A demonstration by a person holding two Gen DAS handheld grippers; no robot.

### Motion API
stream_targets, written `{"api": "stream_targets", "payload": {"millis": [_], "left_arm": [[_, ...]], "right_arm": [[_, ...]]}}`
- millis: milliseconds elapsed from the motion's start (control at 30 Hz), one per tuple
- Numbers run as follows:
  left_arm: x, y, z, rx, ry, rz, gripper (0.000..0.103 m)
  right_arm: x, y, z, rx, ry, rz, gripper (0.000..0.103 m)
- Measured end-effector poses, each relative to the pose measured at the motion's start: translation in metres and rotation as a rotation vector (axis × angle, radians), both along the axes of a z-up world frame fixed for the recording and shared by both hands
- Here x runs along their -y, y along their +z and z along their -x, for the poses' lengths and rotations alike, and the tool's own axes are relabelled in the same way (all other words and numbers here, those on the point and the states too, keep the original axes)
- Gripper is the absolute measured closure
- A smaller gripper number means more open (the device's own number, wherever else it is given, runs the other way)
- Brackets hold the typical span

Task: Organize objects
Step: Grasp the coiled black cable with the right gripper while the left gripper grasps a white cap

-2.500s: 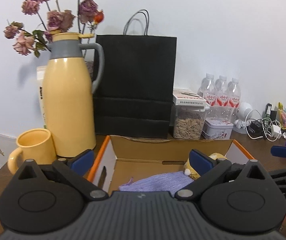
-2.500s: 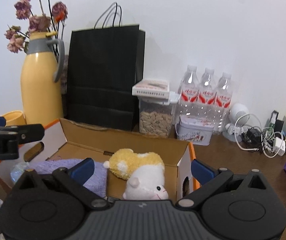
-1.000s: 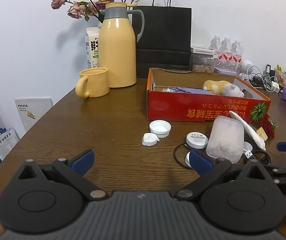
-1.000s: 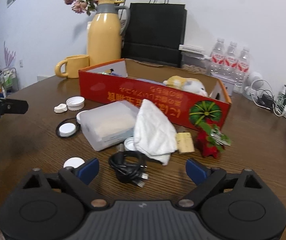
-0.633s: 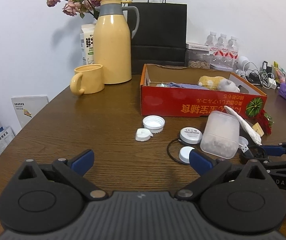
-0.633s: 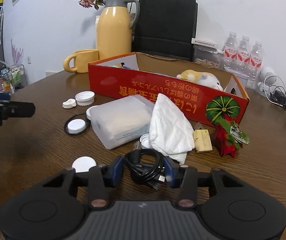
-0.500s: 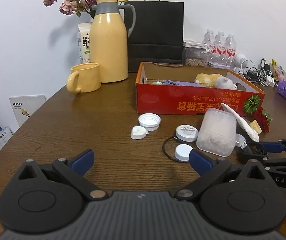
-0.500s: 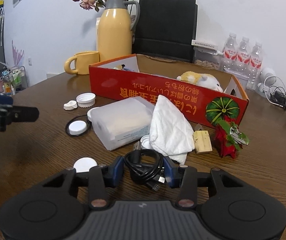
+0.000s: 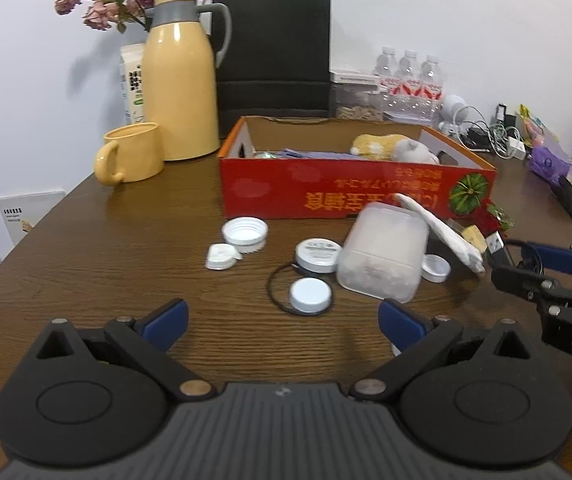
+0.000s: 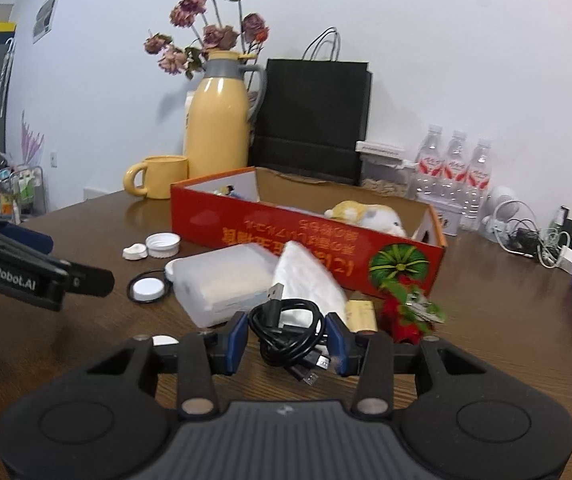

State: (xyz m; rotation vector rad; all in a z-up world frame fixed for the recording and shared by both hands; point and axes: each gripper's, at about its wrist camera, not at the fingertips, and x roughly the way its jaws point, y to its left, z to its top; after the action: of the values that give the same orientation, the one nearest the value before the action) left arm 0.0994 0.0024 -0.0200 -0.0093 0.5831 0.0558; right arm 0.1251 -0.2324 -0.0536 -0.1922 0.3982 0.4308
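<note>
Right gripper (image 10: pixel 287 338): its blue pads press on the coiled black USB cable (image 10: pixel 286 330); jaws closed in within the last second.
Cable: held just above the brown wooden table (image 10: pixel 485 320), in front of the white tissue (image 10: pixel 305 276).
Left gripper (image 9: pixel 282 320): jaws wide, nothing between them.
Red cardboard box (image 10: pixel 286 236): behind the clutter; a plush toy (image 10: pixel 365 214) lies inside.

Plush toy (image 10: pixel 369 216) half hidden behind the red box wall (image 10: pixel 305 248).
</note>
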Motion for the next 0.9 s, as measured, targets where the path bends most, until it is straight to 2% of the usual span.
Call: {"api": "stream_targets", "payload": {"millis": [433,533,600,633,667,700,733,767,900], "left_arm": [[0.035,-0.015,-0.006,-0.042,-0.072,0.01,0.001],[0.044,-0.019,-0.008,-0.053,-0.097,0.003,0.012],[0.052,-0.022,-0.009,-0.06,-0.11,-0.016,0.027],[0.055,-0.023,-0.009,-0.066,-0.117,-0.02,0.03],[0.057,-0.025,-0.01,-0.072,-0.123,-0.021,0.043],[0.059,-0.026,-0.01,-0.075,-0.131,-0.022,0.052],[0.061,-0.026,-0.008,-0.063,-0.145,-0.021,0.07],[0.063,-0.026,-0.007,-0.059,-0.154,-0.026,0.074],[0.068,-0.028,-0.005,-0.054,-0.166,-0.027,0.074]], "right_arm": [[0.029,0.002,-0.001,0.029,-0.068,-0.047,0.062],[0.029,0.002,-0.001,0.03,-0.062,-0.045,0.062],[0.029,0.002,-0.001,0.03,-0.062,-0.046,0.062],[0.029,0.002,0.0,0.031,-0.062,-0.046,0.062],[0.029,0.002,0.0,0.032,-0.06,-0.046,0.062],[0.029,0.002,0.0,0.032,-0.059,-0.045,0.062],[0.029,0.002,0.0,0.032,-0.059,-0.044,0.062],[0.027,0.002,0.0,0.032,-0.057,-0.042,0.062],[0.027,0.002,0.0,0.028,-0.052,-0.037,0.062]]}}
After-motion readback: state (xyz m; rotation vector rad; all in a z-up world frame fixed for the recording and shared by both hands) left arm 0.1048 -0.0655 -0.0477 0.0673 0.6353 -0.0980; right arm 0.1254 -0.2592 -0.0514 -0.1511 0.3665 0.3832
